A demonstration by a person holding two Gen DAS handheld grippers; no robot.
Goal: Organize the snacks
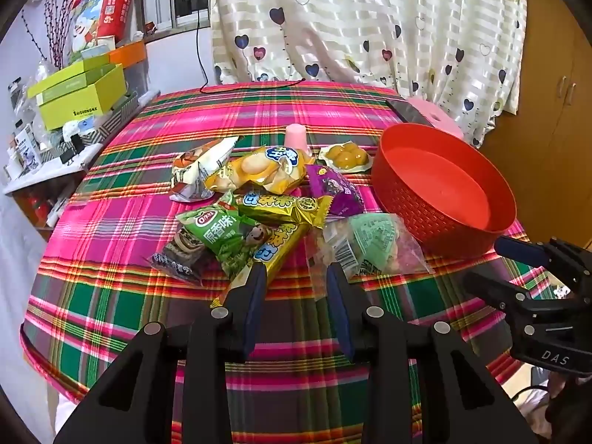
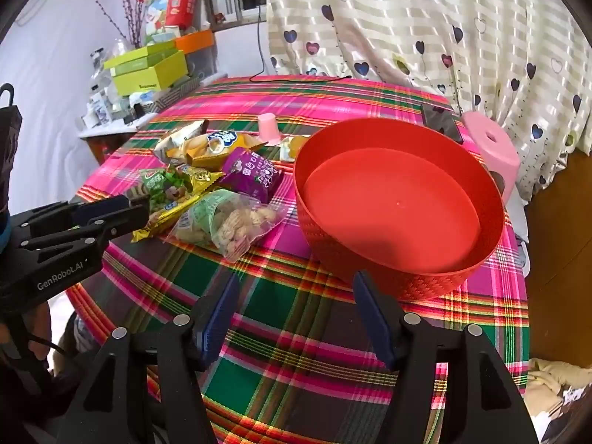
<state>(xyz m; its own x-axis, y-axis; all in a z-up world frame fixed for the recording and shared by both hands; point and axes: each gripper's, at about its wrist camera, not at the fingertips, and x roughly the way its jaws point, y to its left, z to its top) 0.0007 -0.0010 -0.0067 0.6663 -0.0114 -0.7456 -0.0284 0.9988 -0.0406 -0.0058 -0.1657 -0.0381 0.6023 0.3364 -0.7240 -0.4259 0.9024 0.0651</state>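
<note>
Snacks (image 1: 259,207): heaped mid-table, left of basket (image 1: 444,192).
Green pack (image 1: 222,233): "OYAYA".
Left tongs (image 1: 296,277): apart, empty, "GenRobot.AI".
Right tongs (image 2: 296,285): apart, empty, "DAS".
Green box (image 1: 79,101): side shelf.

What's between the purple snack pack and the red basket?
Only bare plaid tablecloth, in the right wrist view: the purple snack pack and the red basket sit apart, with nothing in the gap.
</note>
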